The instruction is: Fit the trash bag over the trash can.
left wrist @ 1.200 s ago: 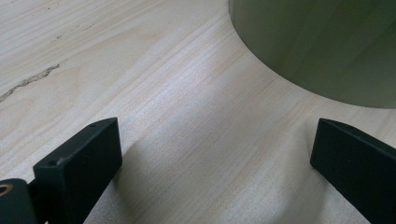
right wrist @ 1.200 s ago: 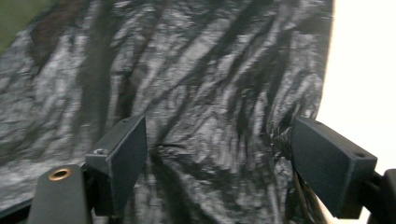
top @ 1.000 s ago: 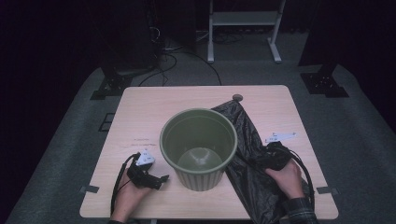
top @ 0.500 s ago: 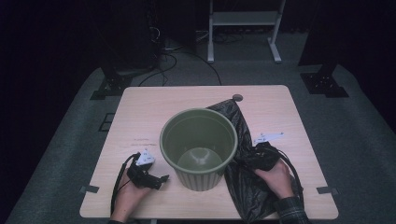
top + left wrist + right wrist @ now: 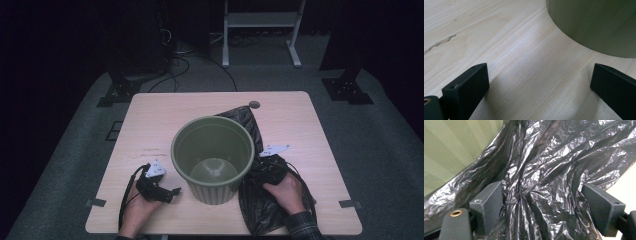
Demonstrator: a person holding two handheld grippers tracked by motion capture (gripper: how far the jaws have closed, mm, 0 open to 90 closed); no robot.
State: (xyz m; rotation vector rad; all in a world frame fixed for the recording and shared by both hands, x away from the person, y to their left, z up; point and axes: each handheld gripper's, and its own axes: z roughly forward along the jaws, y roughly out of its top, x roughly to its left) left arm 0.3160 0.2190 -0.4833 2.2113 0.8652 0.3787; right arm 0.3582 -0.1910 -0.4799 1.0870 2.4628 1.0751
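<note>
Pale wood table (image 5: 300, 125) fills the centre of the high view. Green ribbed bin (image 5: 213, 165) stands upright at its lower middle, mouth open. Black plastic bag (image 5: 267, 210) lies crumpled against the bin's right side, running from behind the rim down to the table's lower right edge. Right gripper (image 5: 265, 172) sits on the bag just right of the bin; in the right gripper view its jaws stand wide apart with bag folds (image 5: 541, 182) bunched between them, pads not pressing. Left gripper (image 5: 167, 192) rests at lower left, near the bin; its jaws are apart over bare wood (image 5: 524, 62).
</note>
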